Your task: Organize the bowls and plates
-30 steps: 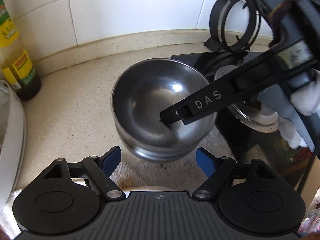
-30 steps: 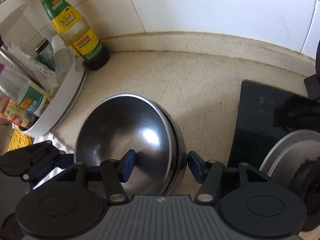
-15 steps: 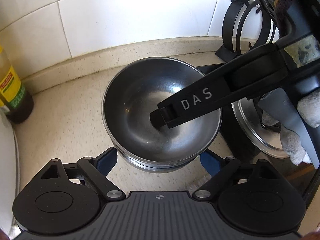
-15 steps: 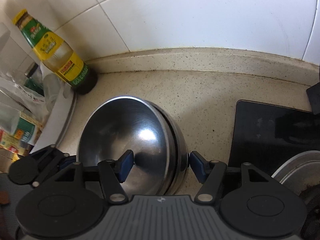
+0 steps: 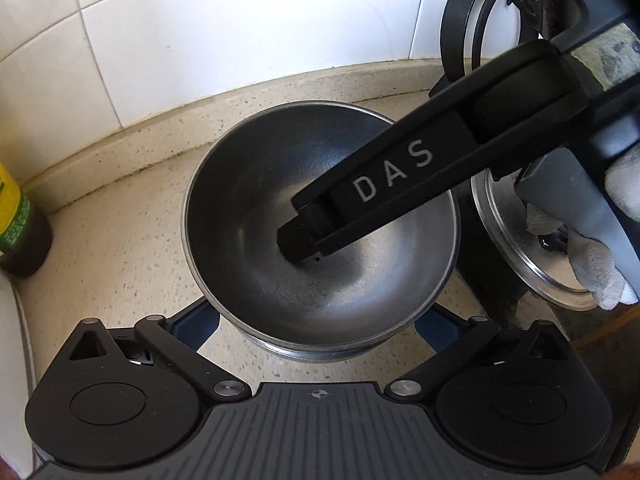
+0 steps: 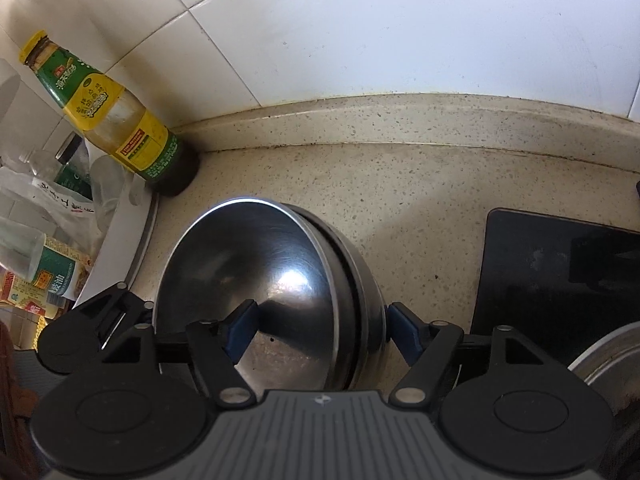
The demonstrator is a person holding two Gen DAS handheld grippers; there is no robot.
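The stacked steel bowls [image 5: 320,240] sit on the speckled table [image 5: 120,248] close to the tiled wall, the upper bowl nested in the lower one [image 6: 360,292], whose rim shows just outside it in the right wrist view. A second ago we had the stack further from the wall and our jaws were narrower; now the stack rests nearer the backsplash and both sets of jaws are opening. Our right gripper [image 6: 320,328] straddles the near wall of the stack, one blue pad inside the upper bowl and the other outside the lower one, and the pads appear to stand just clear of the metal. Our left gripper [image 5: 318,326] has spread to its widest, its pads at either side of the stack's base without pressing on it. We judge this to be the release, with the bowls set down as one stack. Beside them, a steel plate [image 5: 516,240] lies on the black stove, likely next. An oil bottle [image 6: 116,120] stands well apart.
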